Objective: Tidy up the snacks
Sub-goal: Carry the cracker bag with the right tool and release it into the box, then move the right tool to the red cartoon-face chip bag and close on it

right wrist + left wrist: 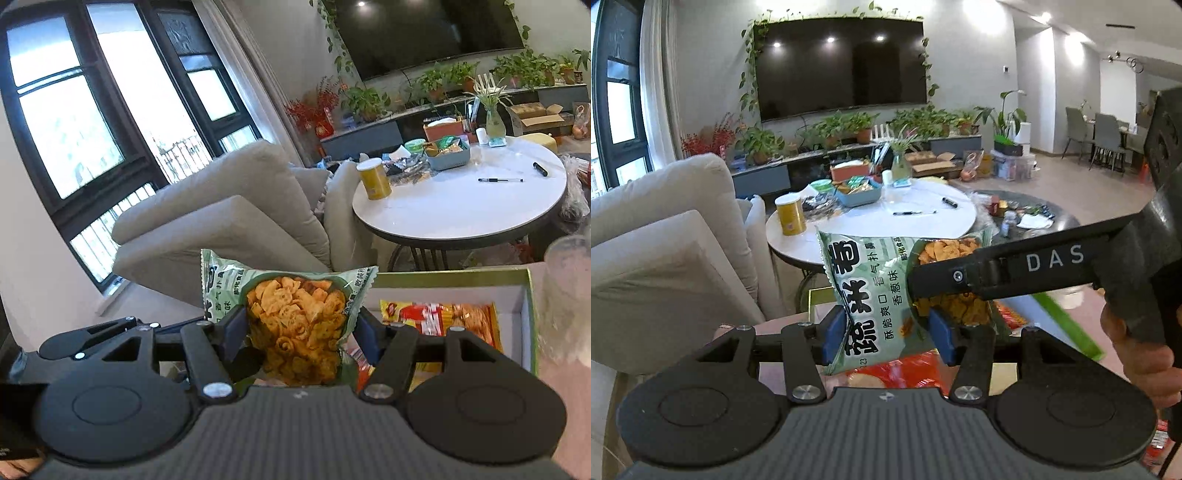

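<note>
Both grippers clamp one green snack bag (882, 291) in mid-air above the box (526, 295): the left gripper (886, 332) on its lower part, the right gripper (301, 332) across the pictured crisps. Pulled apart, the bag could tear or slip from the left pads — it looks puffy. Print reads 香葱味 (scallion flavour); the right finger says "DAS".
</note>
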The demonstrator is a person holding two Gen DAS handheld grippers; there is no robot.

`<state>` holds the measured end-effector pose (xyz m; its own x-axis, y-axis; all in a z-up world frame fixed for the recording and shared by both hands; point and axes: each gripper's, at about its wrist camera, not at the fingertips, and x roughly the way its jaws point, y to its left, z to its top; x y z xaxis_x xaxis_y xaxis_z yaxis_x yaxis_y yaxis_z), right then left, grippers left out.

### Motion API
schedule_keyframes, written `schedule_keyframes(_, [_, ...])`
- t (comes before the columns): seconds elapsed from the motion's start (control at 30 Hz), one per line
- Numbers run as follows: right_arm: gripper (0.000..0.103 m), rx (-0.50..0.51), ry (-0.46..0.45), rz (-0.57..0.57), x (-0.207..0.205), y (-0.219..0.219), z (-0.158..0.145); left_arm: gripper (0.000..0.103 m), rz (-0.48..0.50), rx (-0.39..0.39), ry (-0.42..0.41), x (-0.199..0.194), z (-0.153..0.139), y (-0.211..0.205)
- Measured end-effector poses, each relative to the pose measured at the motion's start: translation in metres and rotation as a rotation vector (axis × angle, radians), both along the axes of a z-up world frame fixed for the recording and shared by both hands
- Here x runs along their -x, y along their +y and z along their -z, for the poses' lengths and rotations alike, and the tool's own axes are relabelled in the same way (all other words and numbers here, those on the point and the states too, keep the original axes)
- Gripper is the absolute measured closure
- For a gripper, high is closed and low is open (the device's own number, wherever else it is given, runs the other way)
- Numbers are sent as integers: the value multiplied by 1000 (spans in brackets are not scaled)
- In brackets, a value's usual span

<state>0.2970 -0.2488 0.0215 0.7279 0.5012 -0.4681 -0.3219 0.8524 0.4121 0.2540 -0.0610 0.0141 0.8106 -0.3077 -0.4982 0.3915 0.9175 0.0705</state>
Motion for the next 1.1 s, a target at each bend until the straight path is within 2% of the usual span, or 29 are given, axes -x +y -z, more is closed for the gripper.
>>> schedule_keyframes(0.17, [46, 27, 33, 5, -25, 3, 18, 56, -18, -7, 39, -38, 23, 0])
schedule_keyframes(0.23, [46, 39, 46, 14, -36, 5, 27, 53, -29, -4, 57, -53, 32, -1])
schedule_keyframes(0.3, [46, 81, 43, 30, -43, 9, 34, 30, -56, -8, 71, -66, 45, 0])
schedule_keyframes(0.4, [45, 176, 25, 103, -40, 9, 41, 28, -133, -55, 70, -69, 58, 3])
schedule_keyframes(0.53, [46, 153, -1, 100, -17, -7, 37, 23, -130, -33, 50, -53, 55, 14])
schedule_keyframes(0.8, [44, 177, -67, 73, 42, -11, 3, 15, -146, -24, -4, -10, 29, 23])
schedule_keyframes(1.0, [44, 176, -108, 34, 93, -15, -7, 8, -167, 22, -24, 46, 16, 41])
schedule_keyframes(1.1, [44, 189, -124, 14, 118, -15, -6, 6, -170, 15, -37, 78, 18, 48])
